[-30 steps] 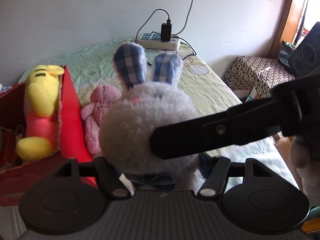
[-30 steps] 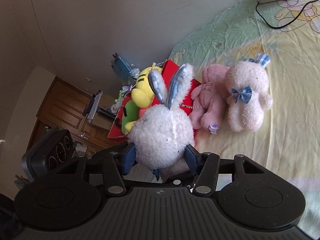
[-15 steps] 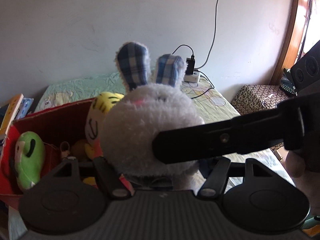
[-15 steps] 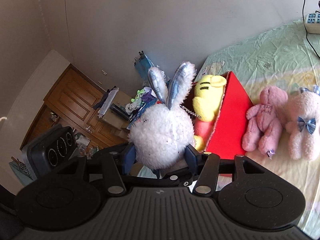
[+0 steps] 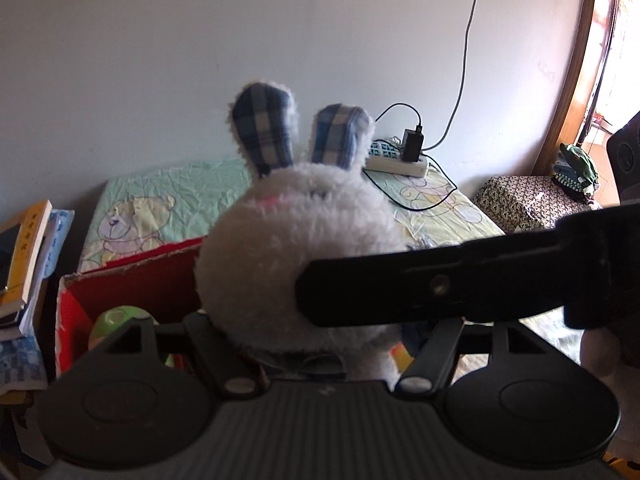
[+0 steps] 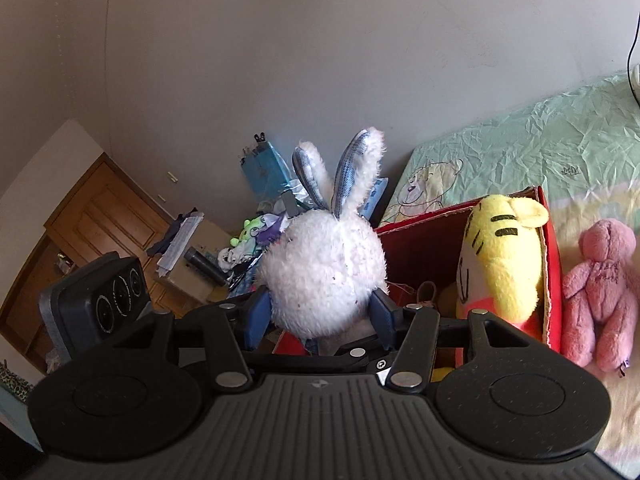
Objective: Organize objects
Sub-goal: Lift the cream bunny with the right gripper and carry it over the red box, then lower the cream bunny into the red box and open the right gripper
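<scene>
You had a white rabbit (image 5: 296, 256) with blue-and-white checked ears. The box (image 6: 424, 248) was red, the tiger (image 6: 500, 256) yellow with black stripes, the bear (image 6: 600, 292) pink. The sheet (image 5: 168, 192) was pale green with a cartoon bear print.

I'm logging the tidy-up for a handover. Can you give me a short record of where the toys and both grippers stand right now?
held toy: white rabbit, in the air next to the red box
right gripper: shut on the rabbit's head, a pad on each side
left gripper: rabbit between its jaws, which have just been opening; grip unclear
in box: yellow tiger, green toy
outside box: pink bear, lying on the bed beside the box
step left: rabbit not yet in the box
</scene>
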The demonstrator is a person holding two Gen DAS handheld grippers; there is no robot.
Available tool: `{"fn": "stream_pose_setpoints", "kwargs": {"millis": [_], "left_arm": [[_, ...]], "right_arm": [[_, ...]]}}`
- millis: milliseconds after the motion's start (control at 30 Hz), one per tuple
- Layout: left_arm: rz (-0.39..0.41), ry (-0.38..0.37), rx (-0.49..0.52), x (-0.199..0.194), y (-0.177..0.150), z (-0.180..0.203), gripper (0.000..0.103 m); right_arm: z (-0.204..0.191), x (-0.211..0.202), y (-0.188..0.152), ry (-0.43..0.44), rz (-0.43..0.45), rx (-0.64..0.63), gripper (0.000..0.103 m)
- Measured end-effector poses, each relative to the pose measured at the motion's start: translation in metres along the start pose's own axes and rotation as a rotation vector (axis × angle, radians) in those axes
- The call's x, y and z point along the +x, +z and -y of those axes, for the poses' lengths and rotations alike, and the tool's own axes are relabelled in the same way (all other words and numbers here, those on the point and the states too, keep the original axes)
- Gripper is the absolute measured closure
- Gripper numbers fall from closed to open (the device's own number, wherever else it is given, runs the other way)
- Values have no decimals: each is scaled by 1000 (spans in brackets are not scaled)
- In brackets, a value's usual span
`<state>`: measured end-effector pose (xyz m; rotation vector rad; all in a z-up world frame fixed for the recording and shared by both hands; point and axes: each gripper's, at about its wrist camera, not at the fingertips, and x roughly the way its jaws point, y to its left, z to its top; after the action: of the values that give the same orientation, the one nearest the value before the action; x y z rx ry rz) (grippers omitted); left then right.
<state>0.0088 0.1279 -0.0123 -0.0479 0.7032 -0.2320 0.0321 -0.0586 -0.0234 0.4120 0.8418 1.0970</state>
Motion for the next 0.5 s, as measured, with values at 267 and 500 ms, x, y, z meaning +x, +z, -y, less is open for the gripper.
{"fn": "stream_pose_setpoints", "kwargs": {"millis": [267, 500], "left_arm": [[-88, -57, -50, 48, -9, -34, 28], [-144, -84, -50, 66, -15, -43, 21]], "right_arm": [[14, 32, 2, -156, -6, 62, 50], [17, 61, -1, -324, -33, 27, 52]]}}
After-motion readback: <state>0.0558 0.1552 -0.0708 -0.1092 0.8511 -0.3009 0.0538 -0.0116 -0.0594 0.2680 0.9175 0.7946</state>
